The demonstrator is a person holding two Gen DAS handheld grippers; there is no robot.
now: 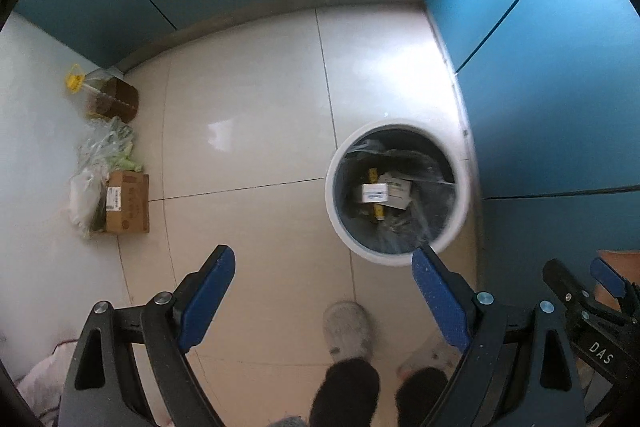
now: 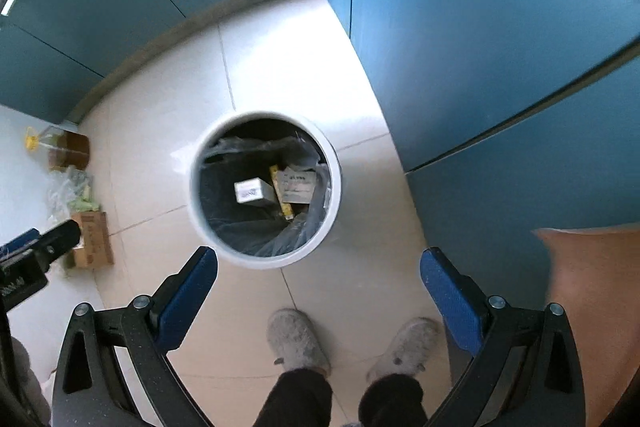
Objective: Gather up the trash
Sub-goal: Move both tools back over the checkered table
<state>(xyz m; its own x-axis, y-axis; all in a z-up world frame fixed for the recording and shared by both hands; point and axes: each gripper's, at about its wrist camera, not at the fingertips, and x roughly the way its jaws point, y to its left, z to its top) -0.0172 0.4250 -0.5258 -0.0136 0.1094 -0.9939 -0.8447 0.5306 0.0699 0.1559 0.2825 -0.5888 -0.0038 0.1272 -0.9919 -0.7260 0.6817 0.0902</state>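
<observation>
Both claws wide, empty: left claw (image 1: 323,281), right claw (image 2: 319,281). Bin (image 2: 265,190) just ahead of right claw, ahead-right of left; boxes (image 2: 251,190) lie inside. Risk: liner (image 2: 280,239) slumped inside rim, so next drop could drag it down. Slippers (image 2: 298,341) below claws, near bin; step forward may knock it.

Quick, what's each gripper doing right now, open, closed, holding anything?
Left gripper: open, holding nothing.
Right gripper: open, holding nothing, above the round white trash bin.

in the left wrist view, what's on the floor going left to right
oil bottle and plastic bags → cardboard box → trash bin → blue cabinet
</observation>
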